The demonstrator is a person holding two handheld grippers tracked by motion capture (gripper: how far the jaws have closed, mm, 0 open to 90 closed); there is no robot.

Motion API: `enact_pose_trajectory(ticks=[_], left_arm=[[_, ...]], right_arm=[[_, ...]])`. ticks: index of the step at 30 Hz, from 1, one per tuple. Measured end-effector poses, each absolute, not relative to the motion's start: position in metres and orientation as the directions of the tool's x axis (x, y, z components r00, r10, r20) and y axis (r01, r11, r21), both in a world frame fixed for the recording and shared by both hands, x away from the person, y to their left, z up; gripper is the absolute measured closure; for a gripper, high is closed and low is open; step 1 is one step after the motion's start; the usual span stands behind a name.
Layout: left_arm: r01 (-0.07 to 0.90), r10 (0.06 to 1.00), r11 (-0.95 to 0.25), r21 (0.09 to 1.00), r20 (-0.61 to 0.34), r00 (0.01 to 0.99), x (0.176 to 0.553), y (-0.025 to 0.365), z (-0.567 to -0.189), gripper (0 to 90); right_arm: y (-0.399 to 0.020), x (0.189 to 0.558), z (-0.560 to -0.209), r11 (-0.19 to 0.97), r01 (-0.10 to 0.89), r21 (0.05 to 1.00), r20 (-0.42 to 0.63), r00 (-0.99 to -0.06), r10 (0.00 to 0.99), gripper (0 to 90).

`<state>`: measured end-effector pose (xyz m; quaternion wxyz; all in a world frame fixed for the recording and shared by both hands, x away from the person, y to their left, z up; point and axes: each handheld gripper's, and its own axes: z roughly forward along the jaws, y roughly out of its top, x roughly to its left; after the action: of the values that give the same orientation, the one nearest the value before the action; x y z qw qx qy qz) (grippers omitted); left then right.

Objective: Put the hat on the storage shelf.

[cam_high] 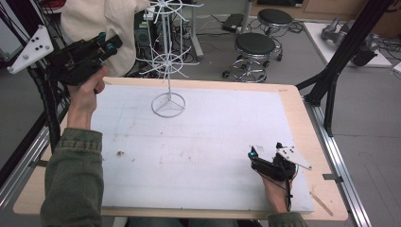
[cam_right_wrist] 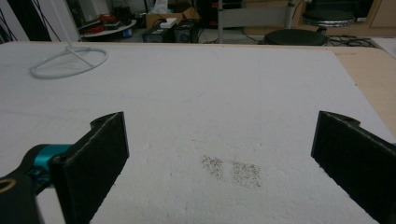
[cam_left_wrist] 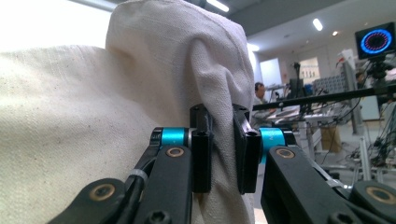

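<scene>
Bench (cam_high: 302,118) of pale wood fills the middle of the high view, with a white foam sheet (cam_high: 203,151) covering nearly all of its top; the sheet carries a few dark smudges near its left and right near parts.

Cloth bag (cam_high: 101,23) of cream fabric hangs beyond the far left corner of the bench, bulging and creased; what lies inside it cannot be told. In the left gripper view its fabric (cam_left_wrist: 93,116) is seen close up.

A white wire rack (cam_high: 168,61) stands upright at the far middle of the sheet on a ring base, its thin arms bare.

The left hand-held gripper (cam_high: 109,45), raised off the far left corner, has its jaws drawn narrow on a fold of the cloth bag, the pads pinching the fabric.

The right hand-held gripper (cam_high: 253,156) rests low at the near right of the sheet, its jaws spread wide, with bare foam between them.
</scene>
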<state>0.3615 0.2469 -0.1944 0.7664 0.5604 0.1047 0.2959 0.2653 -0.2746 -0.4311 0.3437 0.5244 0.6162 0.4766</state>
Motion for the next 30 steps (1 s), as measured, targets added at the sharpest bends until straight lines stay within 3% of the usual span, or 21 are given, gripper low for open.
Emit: enact_pose_trajectory(ticks=[18,23,30], left_arm=[[-0.262,0.534,0.209,0.942,0.114,0.838,0.369,0.254,-0.245,79.7],[-0.17,0.498,0.192,0.966,0.053,0.865,0.377,0.253,-0.266,79.7],[-0.132,0.499,0.149,0.98,0.041,0.866,0.382,0.247,-0.284,79.3]], right_arm=[[-0.273,0.263,-0.43,-0.001,0.309,0.951,0.07,-0.212,0.975,3.0],[-0.272,0.264,-0.43,0.003,0.304,0.953,0.065,-0.213,0.975,2.9],[-0.271,0.263,-0.43,0.002,0.305,0.952,0.067,-0.215,0.974,3.0]])
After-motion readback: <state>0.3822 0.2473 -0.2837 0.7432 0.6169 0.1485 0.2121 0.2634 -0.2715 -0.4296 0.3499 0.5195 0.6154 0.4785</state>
